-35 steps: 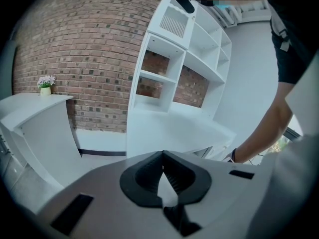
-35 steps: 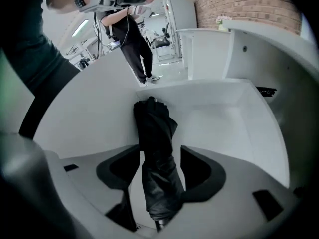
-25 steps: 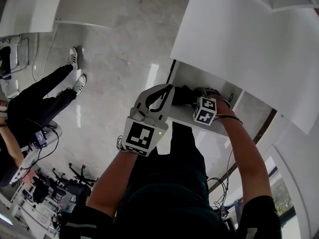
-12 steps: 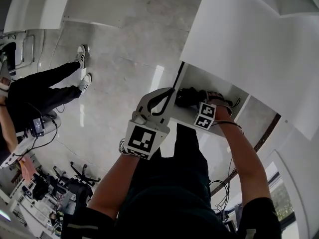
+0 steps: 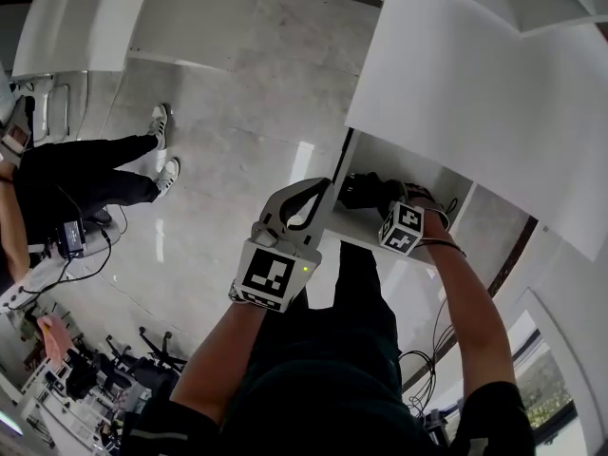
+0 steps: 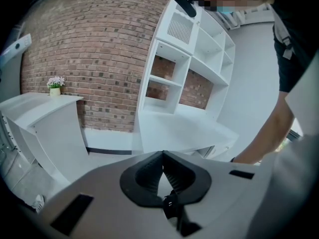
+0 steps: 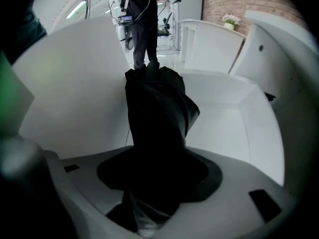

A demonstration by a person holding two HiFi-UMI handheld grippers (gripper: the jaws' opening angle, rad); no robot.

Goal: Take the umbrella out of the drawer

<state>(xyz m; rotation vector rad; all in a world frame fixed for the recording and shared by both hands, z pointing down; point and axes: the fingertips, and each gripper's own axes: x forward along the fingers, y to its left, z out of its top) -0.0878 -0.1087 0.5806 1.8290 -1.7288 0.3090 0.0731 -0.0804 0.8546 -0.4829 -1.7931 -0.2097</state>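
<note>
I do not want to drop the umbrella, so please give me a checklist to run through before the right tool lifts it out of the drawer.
1. Drawer open: ok.
2. Umbrella between the jaws of the right tool: ok; they are closing.
3. Firm hold on the umbrella: cannot tell; its dark fabric hides the pads.
4. Left tool out of the way: ok; shut, empty, not in the drawer.
5. Bystander apart from the drawer: ok.
</note>
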